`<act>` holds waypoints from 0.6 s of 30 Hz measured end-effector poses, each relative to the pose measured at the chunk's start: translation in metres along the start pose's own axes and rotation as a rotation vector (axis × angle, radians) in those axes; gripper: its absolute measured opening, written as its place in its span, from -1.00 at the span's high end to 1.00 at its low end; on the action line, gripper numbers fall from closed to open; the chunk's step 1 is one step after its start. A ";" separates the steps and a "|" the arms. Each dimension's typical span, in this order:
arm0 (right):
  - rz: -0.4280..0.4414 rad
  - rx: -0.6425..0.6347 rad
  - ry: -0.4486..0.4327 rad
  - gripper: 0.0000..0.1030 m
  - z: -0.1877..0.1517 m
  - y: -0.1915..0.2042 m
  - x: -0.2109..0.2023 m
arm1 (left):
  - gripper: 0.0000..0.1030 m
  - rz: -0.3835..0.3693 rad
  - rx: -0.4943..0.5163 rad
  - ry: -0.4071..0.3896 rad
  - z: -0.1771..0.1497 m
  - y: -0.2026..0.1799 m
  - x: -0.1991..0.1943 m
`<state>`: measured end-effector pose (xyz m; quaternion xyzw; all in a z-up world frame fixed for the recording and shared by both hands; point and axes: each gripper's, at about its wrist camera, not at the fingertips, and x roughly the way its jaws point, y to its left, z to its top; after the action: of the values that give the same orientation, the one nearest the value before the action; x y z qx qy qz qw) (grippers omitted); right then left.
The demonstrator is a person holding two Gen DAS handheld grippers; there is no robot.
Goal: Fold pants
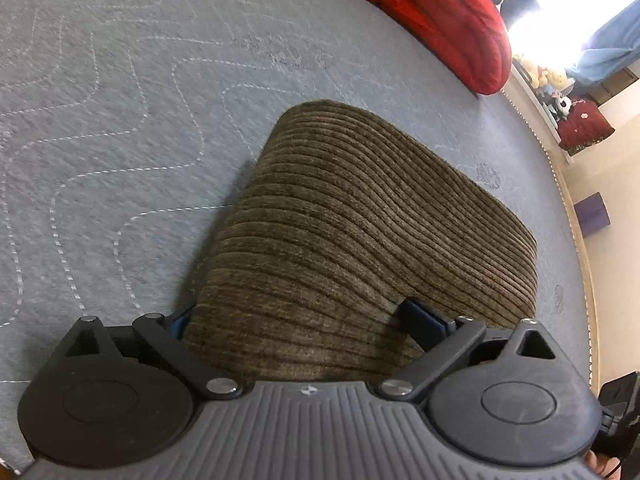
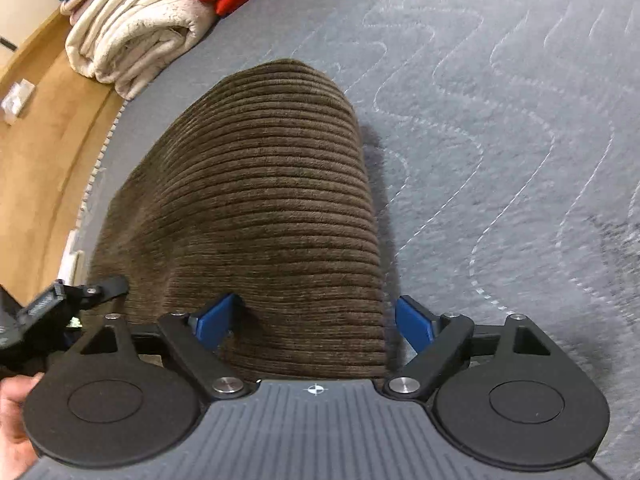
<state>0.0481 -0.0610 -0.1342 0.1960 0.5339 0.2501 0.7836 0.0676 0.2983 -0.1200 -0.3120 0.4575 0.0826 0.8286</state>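
The brown wide-ribbed corduroy pants [image 1: 352,232] lie folded into a compact block on the grey quilted mattress cover [image 1: 120,140], its ribs running across both views. In the right wrist view the same pants [image 2: 256,208] rise in front of the camera, with their far edge rounded and a shadow along their right side.

The left gripper [image 1: 308,328] has its jaws spread wide over the near edge of the pants; one blue finger pad [image 1: 424,316] presses into the cloth on the right, the other pad barely shows at the left edge of the fabric. The right gripper [image 2: 316,316] also stands with its jaws wide apart: its left blue pad [image 2: 214,320] rests on the corduroy, its right pad [image 2: 414,322] just beside the fabric's right edge, over the mattress cover. Neither grips the cloth.

Far off on the mattress lie a red padded quilt [image 1: 440,16] and, in the right wrist view, a stack of folded cream blankets [image 2: 132,28]. A shelf by the bright window holds plush toys [image 1: 552,84]. No readable writing shows anywhere.
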 end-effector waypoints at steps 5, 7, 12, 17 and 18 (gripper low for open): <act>0.050 0.006 0.001 -0.57 -0.002 -0.001 0.005 | -0.93 0.004 0.017 0.008 0.001 -0.005 0.009; 0.050 -0.010 -0.022 -0.28 -0.003 -0.001 0.003 | -0.85 0.009 0.032 0.002 0.001 -0.010 0.011; 0.069 -0.048 -0.115 0.27 -0.003 0.003 -0.018 | -0.35 0.041 0.083 -0.029 0.002 -0.036 0.006; 0.124 -0.076 -0.225 0.36 0.008 -0.001 -0.055 | 0.12 -0.051 0.071 -0.064 0.007 -0.068 0.004; 0.122 -0.076 -0.245 0.37 0.012 -0.005 -0.063 | 0.13 -0.075 0.087 -0.075 0.007 -0.078 0.005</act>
<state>0.0410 -0.1035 -0.0865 0.2274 0.4114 0.2914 0.8332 0.1085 0.2395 -0.0869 -0.2895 0.4172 0.0432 0.8604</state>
